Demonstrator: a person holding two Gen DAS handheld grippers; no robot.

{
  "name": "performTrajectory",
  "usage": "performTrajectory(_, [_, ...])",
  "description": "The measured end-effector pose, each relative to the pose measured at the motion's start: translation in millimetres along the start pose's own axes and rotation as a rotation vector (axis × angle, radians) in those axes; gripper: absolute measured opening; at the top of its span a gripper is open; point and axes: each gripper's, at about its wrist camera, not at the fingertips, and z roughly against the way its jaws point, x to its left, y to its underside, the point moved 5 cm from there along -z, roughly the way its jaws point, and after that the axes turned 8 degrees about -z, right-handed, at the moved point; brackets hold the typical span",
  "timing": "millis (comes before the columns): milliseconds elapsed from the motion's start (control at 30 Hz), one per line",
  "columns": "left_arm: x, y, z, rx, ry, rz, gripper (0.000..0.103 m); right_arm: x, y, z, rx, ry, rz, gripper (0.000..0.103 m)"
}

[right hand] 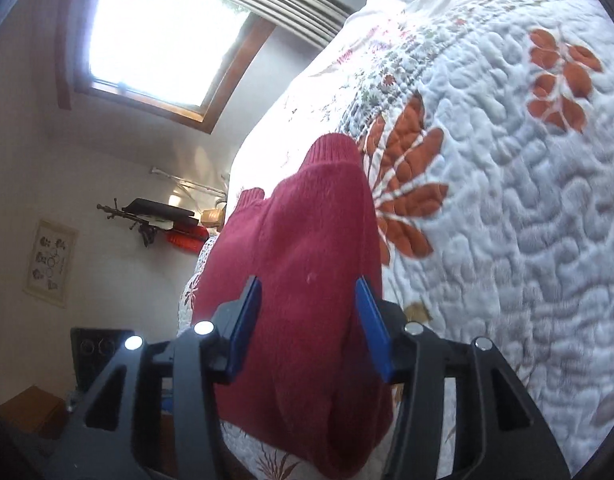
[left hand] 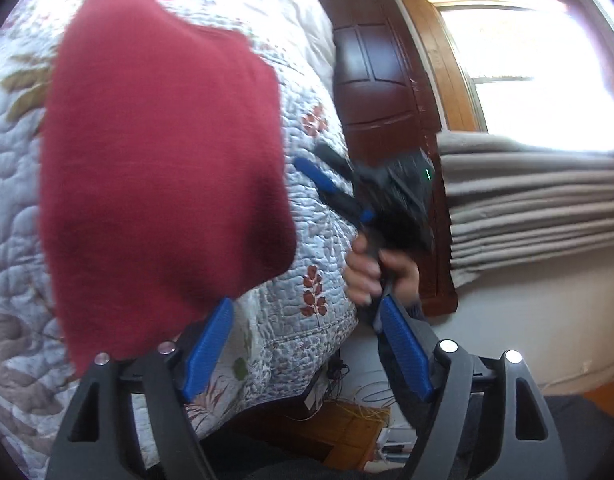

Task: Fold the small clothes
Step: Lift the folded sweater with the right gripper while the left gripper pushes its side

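Red knit garment (right hand: 303,240) lay on the quilt (right hand: 507,200), lengthwise between the right gripper's (right hand: 309,320) wide jaws, beside the left gripper (left hand: 307,344), also agape.

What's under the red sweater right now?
The floral quilt shows all around the red sweater, so it lies on the bed. Whatever is directly beneath it is covered; I cannot tell if anything else is there.

Red sweater (right hand: 307,248): matt knit cloth, ribbed cuff. Beneath sweater, bed quilt (right hand: 507,208): stitched, puckered cotton-like cloth. Right gripper (right hand: 309,286), left gripper (left hand: 307,316): textured blue pads, matt black plastic, shiny metal pins. Beside quilt, headboard (left hand: 379,80): glossy dark wood.
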Motion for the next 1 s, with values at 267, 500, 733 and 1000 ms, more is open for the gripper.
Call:
performTrajectory(267, [42.9,3.3,-42.3,0.083,-0.173,0.008,0.066,7.3,-36.0,-67.7,0.117,0.071,0.164,0.007])
performTrajectory(500, [31.9,4.9,-31.4,0.072,-0.154,0.013,0.073,-13.5,-36.9,-29.4,0.065,0.054,0.082,0.018])
performTrajectory(733, [39.0,12.4,-28.0,0.065,-0.164,0.046,0.079,27.8,-33.7,-6.0,-0.028,0.0,0.169,0.019])
performTrajectory(1000, [7.5,22.7,53.7,-0.061,-0.181,-0.01,0.094,-7.9,-29.4,-19.2,0.077,0.002,0.058,0.062])
